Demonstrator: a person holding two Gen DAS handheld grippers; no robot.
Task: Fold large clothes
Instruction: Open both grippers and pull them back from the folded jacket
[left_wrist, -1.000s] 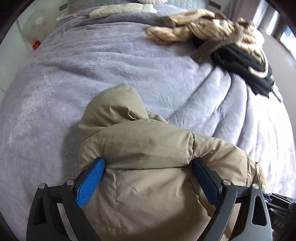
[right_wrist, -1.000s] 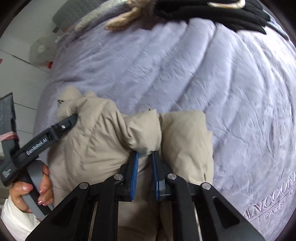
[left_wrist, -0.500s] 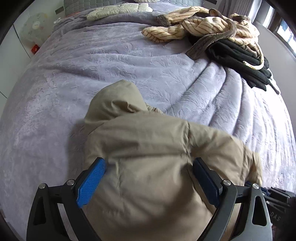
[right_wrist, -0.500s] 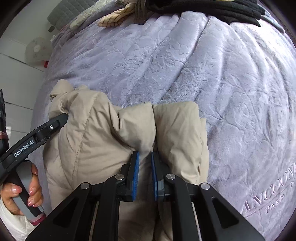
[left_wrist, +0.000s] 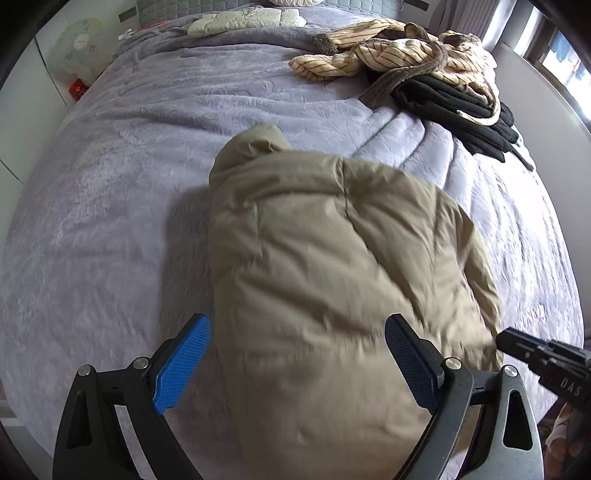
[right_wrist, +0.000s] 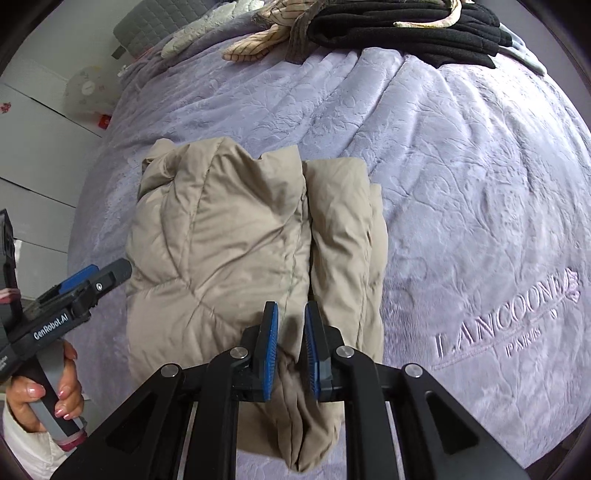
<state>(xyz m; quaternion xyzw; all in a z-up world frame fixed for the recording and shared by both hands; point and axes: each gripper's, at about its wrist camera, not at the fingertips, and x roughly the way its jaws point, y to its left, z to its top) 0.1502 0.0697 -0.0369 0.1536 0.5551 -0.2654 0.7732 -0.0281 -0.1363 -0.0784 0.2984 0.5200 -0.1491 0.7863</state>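
A: Where is the coat sitting?

B: The beige puffer jacket (left_wrist: 332, 280) is lying folded into a thick bundle on the lilac embossed bedspread (left_wrist: 110, 229), hood end pointing away toward the far clothes.

A: And the left gripper (left_wrist: 295, 363)?

B: Its jaws are standing wide apart, straddling the near end of the bundle. The blue pad (left_wrist: 181, 363) on one side is sitting just beside the fabric; whether either pad is pressing in, I cannot tell.

A: The right gripper (right_wrist: 290, 347)?

B: Its jaws are standing close together and have just been opening a little, with a narrow fold of the jacket's near edge running between them. The pads are looking just clear of the cloth rather than pinching it.

A: Anything else around?

B: A striped cream garment (left_wrist: 388, 55) is lying tangled over a heap of black clothing (left_wrist: 461, 107) at the far side of the bed. In the right wrist view a hand (right_wrist: 44, 391) is gripping the left gripper's handle.
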